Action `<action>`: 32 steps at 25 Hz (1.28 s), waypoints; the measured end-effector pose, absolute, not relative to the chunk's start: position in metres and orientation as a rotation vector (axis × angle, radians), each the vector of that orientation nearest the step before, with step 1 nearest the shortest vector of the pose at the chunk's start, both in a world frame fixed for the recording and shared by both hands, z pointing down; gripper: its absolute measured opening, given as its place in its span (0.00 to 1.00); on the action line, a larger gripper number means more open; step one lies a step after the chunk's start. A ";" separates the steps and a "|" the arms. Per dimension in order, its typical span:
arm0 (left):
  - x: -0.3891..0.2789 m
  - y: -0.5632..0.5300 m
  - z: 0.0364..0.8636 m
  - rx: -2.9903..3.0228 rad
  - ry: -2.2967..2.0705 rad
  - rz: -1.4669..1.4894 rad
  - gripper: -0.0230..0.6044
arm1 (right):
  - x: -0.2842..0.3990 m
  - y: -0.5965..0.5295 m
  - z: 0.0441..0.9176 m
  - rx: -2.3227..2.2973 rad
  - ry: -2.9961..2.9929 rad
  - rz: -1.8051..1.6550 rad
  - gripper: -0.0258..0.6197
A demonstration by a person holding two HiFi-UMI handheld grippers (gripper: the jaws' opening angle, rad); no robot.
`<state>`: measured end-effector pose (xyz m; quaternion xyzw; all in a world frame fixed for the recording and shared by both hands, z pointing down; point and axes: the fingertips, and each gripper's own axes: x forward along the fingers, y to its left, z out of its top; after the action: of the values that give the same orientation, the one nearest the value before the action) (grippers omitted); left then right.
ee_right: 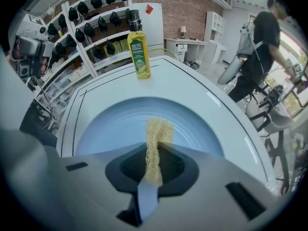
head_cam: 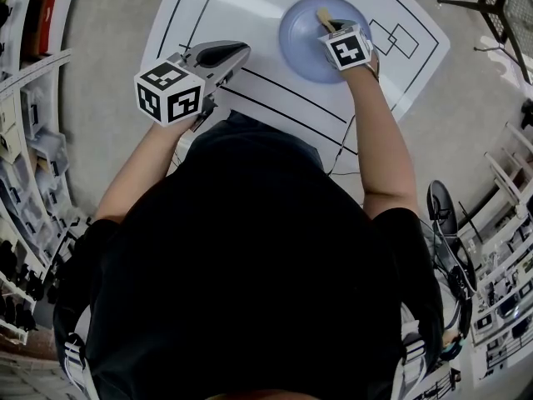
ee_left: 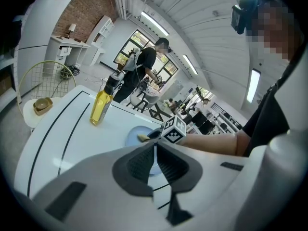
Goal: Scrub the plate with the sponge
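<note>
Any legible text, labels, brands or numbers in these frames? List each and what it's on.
None legible.
Bottle label: green, print too blurred to read.
Red sign on the white cabinet: too small to read.
Cubes on the left gripper and on the right gripper, which holds the sponge: black square markers only, no letters.

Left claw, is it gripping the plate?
No, the left claw is shut on nothing and sits apart from the plate, nearer the person.
</note>
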<state>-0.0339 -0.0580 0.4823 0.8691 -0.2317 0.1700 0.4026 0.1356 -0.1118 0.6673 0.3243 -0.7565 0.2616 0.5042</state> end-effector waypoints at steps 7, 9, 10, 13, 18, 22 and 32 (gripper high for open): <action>-0.031 -0.058 0.480 2.201 -0.571 0.431 0.08 | 0.164 -0.105 0.665 0.840 -1.761 0.695 0.10; -0.031 -0.058 0.480 2.201 -0.570 0.433 0.08 | 0.170 -0.103 0.662 0.859 -1.748 0.701 0.10; -0.030 -0.057 0.480 2.202 -0.569 0.434 0.08 | 0.174 -0.101 0.662 0.866 -1.743 0.706 0.10; -0.028 -0.057 0.480 2.207 -0.564 0.434 0.08 | 0.184 -0.096 0.664 0.887 -1.729 0.721 0.10; -0.030 -0.055 0.478 2.211 -0.562 0.436 0.08 | 0.193 -0.087 0.663 0.908 -1.719 0.740 0.10; -0.031 -0.054 0.475 2.216 -0.564 0.436 0.08 | 0.197 -0.072 0.663 0.924 -1.699 0.775 0.10; -0.032 -0.054 0.461 2.253 -0.572 0.424 0.08 | 0.196 -0.044 0.670 0.944 -1.707 0.841 0.10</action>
<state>-0.0320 -0.0539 0.4610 0.8821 -0.2240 0.1662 0.3797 0.1965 -0.0441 0.6697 0.3883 -0.7019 0.3459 0.4868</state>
